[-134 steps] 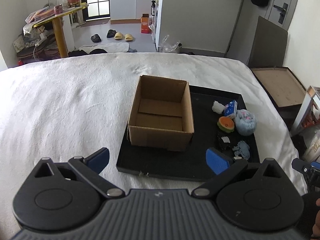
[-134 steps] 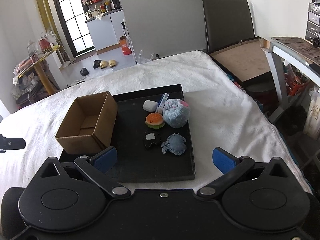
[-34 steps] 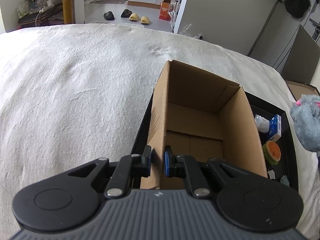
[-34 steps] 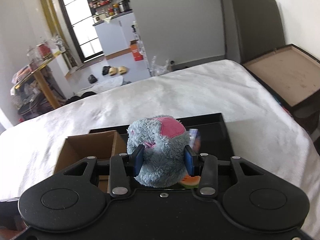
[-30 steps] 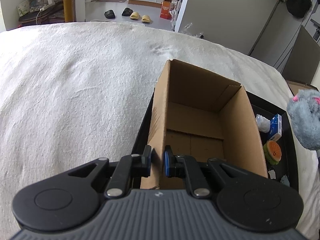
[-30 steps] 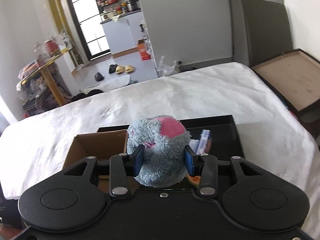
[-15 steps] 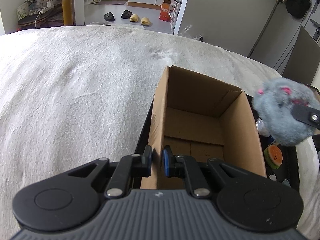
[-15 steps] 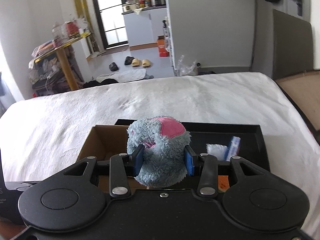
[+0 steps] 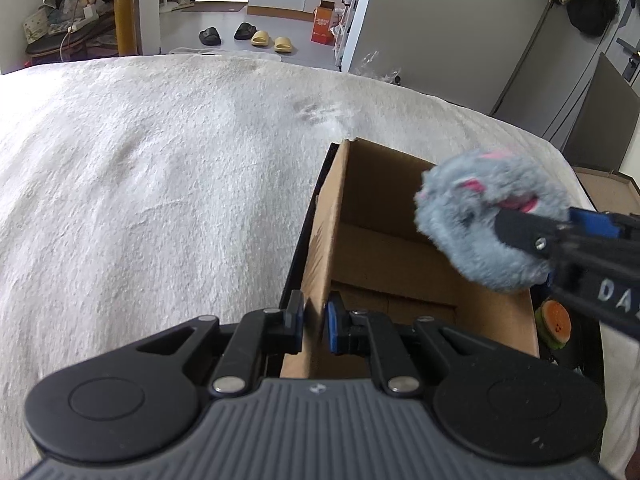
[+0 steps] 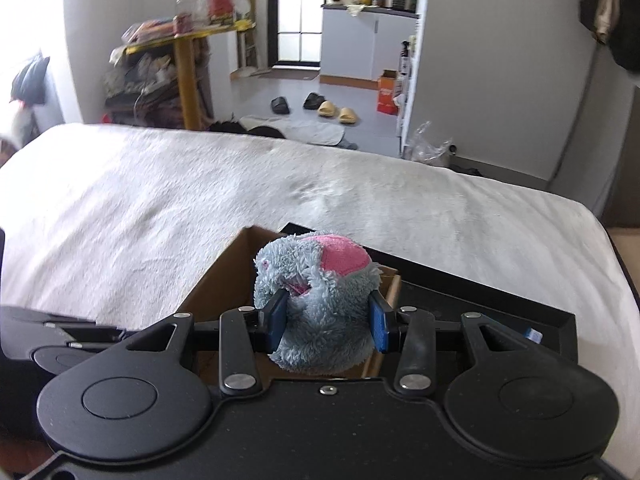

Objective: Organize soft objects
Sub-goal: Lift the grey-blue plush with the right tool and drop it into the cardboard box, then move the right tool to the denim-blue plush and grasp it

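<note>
Fingers of the right gripper (image 10: 326, 322) clamp the plush toy (image 10: 316, 304), now carried over the cardboard box (image 9: 400, 264).

cardboard box (image 9: 404, 248): 1 | plush toy (image 10: 320, 304): 1 | black tray (image 10: 480, 292): 1 | slippers (image 10: 312, 106): 4

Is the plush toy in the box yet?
Not yet: the right gripper holds the plush above the open box.
</note>
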`<state>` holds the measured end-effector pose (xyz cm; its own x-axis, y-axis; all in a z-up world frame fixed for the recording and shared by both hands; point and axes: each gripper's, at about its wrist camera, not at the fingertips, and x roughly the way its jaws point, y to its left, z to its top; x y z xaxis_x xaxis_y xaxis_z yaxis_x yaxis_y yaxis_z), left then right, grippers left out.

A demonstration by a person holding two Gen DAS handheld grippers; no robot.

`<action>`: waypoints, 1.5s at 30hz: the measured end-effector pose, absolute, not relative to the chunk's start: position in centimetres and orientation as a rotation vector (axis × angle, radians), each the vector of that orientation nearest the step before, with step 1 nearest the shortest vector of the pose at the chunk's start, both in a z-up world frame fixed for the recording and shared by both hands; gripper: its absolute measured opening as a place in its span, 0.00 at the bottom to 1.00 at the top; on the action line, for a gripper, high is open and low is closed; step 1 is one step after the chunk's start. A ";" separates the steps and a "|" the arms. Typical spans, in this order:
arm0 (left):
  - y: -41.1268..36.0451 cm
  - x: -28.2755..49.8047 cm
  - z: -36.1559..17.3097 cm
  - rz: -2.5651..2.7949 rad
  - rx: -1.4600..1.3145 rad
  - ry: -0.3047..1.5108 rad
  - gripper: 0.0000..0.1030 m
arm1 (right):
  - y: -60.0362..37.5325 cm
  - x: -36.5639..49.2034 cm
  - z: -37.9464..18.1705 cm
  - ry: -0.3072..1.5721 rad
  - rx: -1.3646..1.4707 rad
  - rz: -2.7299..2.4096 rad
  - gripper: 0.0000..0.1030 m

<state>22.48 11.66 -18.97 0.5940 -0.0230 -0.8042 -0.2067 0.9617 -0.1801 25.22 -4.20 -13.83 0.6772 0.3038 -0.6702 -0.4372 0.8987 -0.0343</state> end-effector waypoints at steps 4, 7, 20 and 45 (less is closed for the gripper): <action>12.1 23.1 -19.1 0.099 -0.285 0.938 0.10 | -3.2 25.7 -14.3 0.733 -0.224 0.439 0.40; 12.2 23.5 -19.2 0.100 -0.286 0.952 0.10 | -2.6 25.9 -14.5 0.742 -0.234 0.453 0.40; 11.6 23.0 -18.6 0.113 -0.293 1.013 0.50 | -4.2 25.9 -14.5 0.770 -0.176 0.414 0.50; 7.1 19.7 -15.9 0.162 -0.120 0.999 0.75 | -15.2 20.3 -17.5 0.812 0.056 0.215 0.51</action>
<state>19.74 7.11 -15.89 0.5307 0.0805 -0.8437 -0.1905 0.9813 -0.0262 20.28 -15.21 -17.50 0.6673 0.2122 -0.7139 -0.1690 0.9767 0.1323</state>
